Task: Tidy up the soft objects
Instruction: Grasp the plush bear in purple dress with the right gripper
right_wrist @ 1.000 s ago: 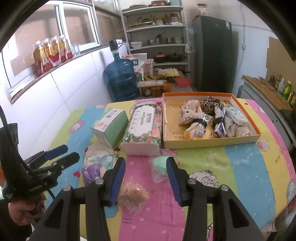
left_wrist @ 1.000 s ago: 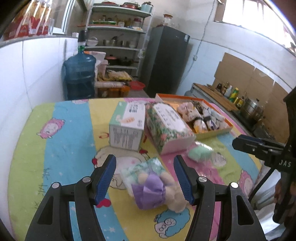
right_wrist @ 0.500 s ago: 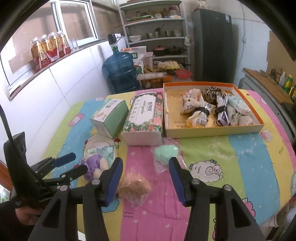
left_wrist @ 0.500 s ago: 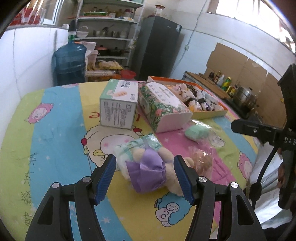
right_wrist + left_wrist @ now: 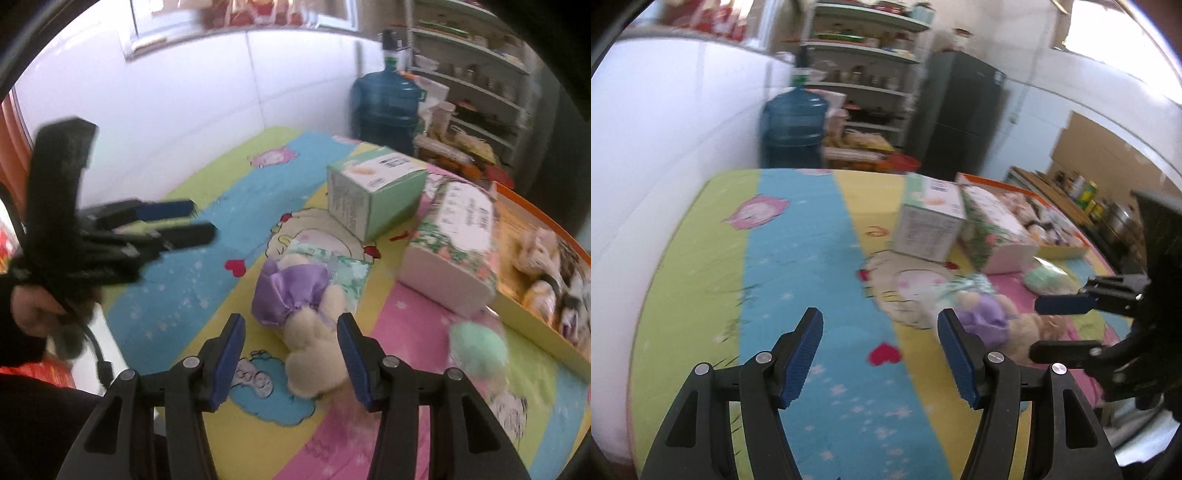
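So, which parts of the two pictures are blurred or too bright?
Left wrist view: smeared throughout, window top right glares white. Right wrist view: pale green wrapped soft ball and the other black handheld gripper are blurred; cream plush toy in purple dress sharper.

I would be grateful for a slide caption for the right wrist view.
Open right gripper straddling a cream plush toy in a purple satin dress on the cartoon-print sheet.

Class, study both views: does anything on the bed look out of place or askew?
Yes. A plush toy in a purple dress lies on its side on the bedspread, and a green wrapped soft item lies loose beside it, while similar items already sit in the orange tray.
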Demonstrator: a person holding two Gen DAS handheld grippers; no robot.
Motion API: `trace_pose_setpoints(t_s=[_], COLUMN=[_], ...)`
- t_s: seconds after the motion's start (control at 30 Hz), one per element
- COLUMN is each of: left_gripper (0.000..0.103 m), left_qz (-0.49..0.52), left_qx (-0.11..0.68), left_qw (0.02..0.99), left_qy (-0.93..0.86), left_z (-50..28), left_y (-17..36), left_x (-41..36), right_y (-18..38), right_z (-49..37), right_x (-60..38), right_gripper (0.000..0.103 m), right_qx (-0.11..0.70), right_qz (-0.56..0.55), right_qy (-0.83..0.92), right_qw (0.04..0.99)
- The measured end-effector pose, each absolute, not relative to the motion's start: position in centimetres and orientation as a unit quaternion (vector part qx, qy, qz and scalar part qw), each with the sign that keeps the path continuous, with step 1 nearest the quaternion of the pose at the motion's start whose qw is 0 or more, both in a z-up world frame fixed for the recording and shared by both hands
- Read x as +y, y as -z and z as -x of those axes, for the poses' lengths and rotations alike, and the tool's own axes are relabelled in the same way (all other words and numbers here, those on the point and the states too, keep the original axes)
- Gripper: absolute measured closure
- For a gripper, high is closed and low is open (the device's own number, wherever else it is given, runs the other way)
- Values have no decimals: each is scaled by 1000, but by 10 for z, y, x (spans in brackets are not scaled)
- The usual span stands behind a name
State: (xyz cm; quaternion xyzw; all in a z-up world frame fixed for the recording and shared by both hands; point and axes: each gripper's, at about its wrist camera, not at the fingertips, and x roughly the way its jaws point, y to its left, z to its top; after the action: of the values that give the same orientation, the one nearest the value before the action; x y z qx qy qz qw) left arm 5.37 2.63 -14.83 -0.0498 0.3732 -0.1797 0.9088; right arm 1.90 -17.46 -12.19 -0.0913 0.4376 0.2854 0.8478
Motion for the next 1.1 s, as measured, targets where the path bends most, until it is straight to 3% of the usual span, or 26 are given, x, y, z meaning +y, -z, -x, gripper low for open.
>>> trace_pose_setpoints(t_s=[0.53,0.63,0.77,1.1], left_gripper=[37,37,37,28], left_qz=[80,74,65,17], left_qx=[374,373,371,347], left_qw=[911,909,905,833], left_qy=[155,170,198,431], left_z=[-53,-57,-61,-80], left_y=[153,152,150,142], left_x=[46,39,28,-11], right_y=[156,155,142,83], right_z=[-30,-34,-38,-12], right_x=[-142,-146,-160,-206], right_gripper=[49,51,62,64], right_qx=[436,446,448,392], right_qz=[244,220,169,39], right_qy=[-271,-269,-255,-216], right_qw=[822,825,840,893])
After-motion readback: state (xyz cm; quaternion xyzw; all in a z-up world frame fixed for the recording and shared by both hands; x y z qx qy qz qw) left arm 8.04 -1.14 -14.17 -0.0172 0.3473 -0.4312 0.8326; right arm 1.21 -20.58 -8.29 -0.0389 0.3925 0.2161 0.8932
